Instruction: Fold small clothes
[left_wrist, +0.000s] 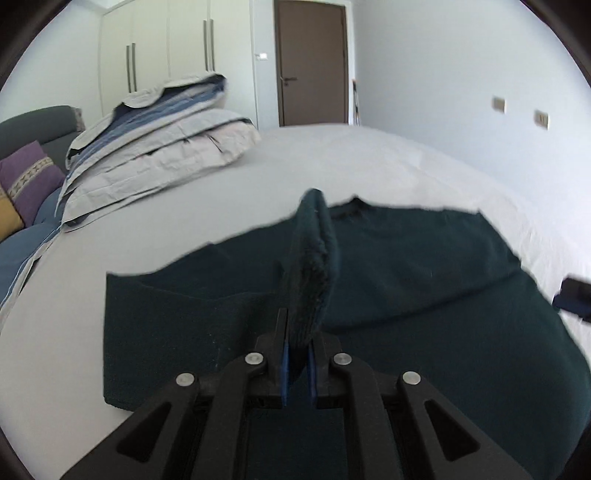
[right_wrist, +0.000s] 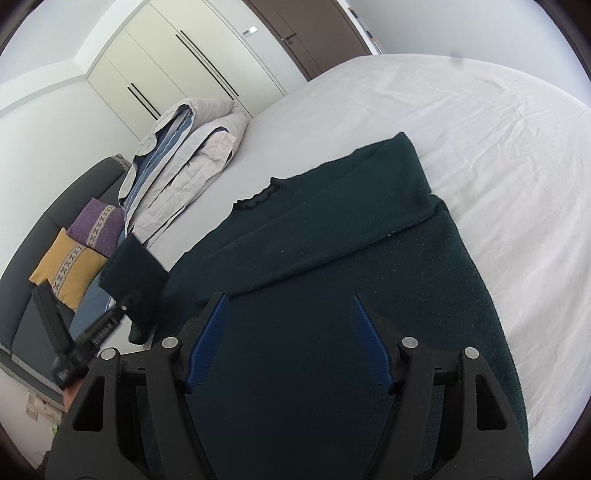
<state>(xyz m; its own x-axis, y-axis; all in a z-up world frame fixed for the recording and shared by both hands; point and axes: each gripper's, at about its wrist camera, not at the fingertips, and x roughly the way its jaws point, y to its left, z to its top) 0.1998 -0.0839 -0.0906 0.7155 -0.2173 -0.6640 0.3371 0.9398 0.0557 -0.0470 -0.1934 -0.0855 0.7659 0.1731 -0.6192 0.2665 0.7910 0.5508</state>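
Note:
A dark green sweater lies spread on the white bed sheet, neckline away from me. My left gripper is shut on a sleeve end, which stands up between its blue pads. In the right wrist view the same sleeve end hangs lifted at the left, pinched by the left gripper. The other sleeve lies folded across the sweater. My right gripper hovers open over the sweater's lower body, with only flat cloth below its fingers.
A stack of folded grey and blue bedding sits at the bed's left side. Purple and yellow cushions rest on a dark sofa beyond it. White wardrobes and a brown door stand behind the bed.

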